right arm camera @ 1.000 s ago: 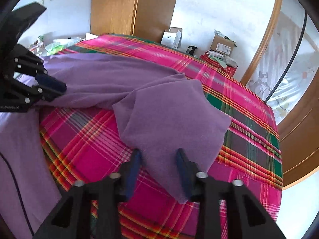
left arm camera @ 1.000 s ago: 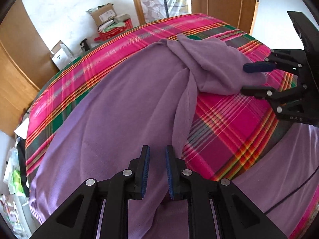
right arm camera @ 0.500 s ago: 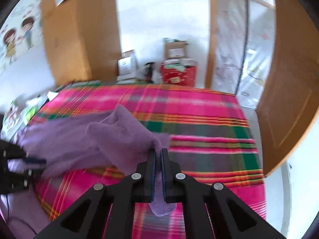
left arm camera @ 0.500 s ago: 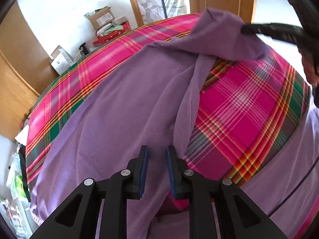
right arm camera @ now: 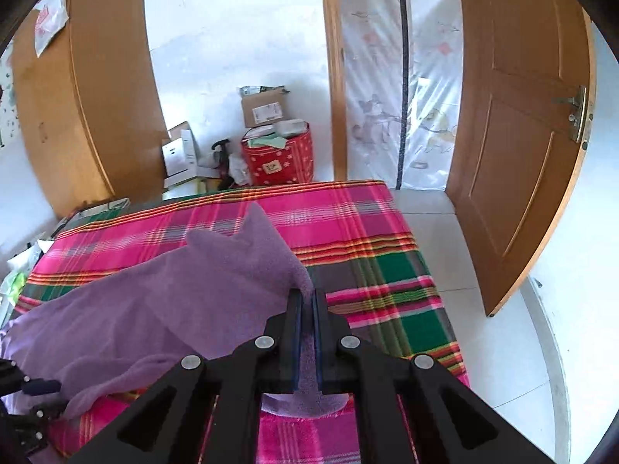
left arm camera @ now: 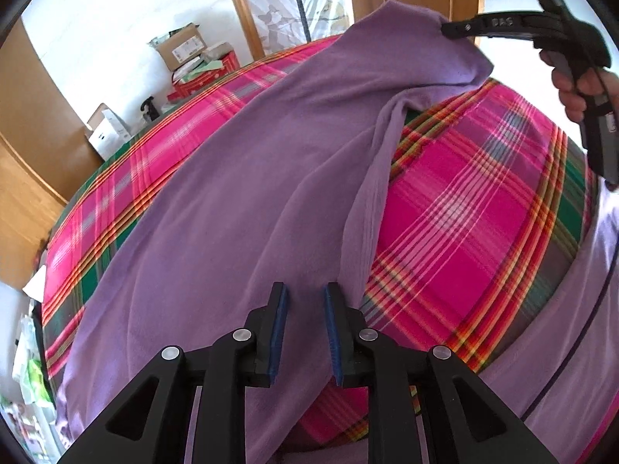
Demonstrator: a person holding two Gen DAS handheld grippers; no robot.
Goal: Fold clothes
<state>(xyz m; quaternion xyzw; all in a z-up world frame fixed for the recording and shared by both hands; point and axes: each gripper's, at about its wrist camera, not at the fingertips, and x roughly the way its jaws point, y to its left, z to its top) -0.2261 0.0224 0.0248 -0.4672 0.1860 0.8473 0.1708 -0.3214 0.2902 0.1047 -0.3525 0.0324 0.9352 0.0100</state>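
A purple garment [left arm camera: 251,193] lies spread across a bed with a pink plaid cover [left arm camera: 464,212]. My left gripper [left arm camera: 303,290] hovers over its near part with a narrow gap between the blue pads. Fabric shows under that gap, and the pads do not press on it. My right gripper [right arm camera: 306,294] is shut on a far corner of the garment [right arm camera: 174,301], with cloth pinched between its pads. In the left wrist view the right gripper [left arm camera: 445,29] holds that corner raised above the bed, gripped by a person's hand [left arm camera: 572,89]. The left gripper [right arm camera: 38,386] shows at the lower left of the right wrist view.
A red bag [right arm camera: 278,158] and cardboard boxes [right arm camera: 263,108] stand against the white wall beyond the bed. A wooden door [right arm camera: 522,154] is open at the right over a tiled floor [right arm camera: 503,328]. A wooden wardrobe [right arm camera: 89,116] is at the left. More lilac fabric [left arm camera: 561,386] hangs at the bed's near edge.
My right gripper shut on the garment's corner, rolled upright and lifted it up off the bed towards the door side. The left gripper's jaws widened slightly and it barely moved.
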